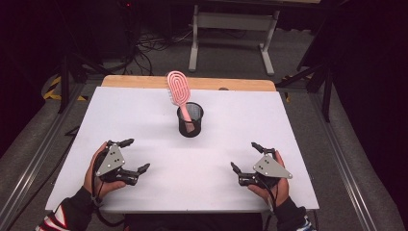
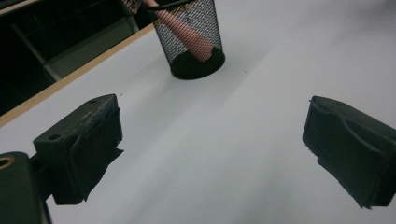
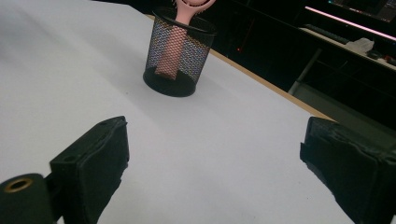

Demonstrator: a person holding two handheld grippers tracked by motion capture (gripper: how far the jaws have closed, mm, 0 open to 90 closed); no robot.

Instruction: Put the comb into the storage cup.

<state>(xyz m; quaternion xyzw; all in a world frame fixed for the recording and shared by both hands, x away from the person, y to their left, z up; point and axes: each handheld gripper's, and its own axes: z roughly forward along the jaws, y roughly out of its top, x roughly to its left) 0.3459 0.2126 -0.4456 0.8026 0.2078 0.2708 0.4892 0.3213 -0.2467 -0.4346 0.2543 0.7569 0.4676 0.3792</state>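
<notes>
From above, a pink hairbrush (image 1: pixel 179 91) stands handle-down in a black mesh cup (image 1: pixel 190 120) at the middle of the white table (image 1: pixel 298 144), its head leaning back toward the far edge. The left gripper (image 1: pixel 130 156) and the right gripper (image 1: pixel 242 156) rest low on the near side, well apart from the cup and from each other, each with jaws spread wide and nothing between them. To lift the brush cleanly, I'd say one gripper should pin the cup's rim while the other takes the brush just below the head and draws it up along its lean, so the light cup doesn't tip.

In the left gripper view, the jaws stand far apart over bare table, gripping nothing; the cup (image 2: pixel 191 39) sits ahead, the pink handle (image 2: pixel 184 35) slanting down inside the mesh.

In the right gripper view, the jaws likewise gape empty; the cup (image 3: pixel 177 53) stands ahead with the brush handle (image 3: pixel 170 51) showing through its wall.
</notes>
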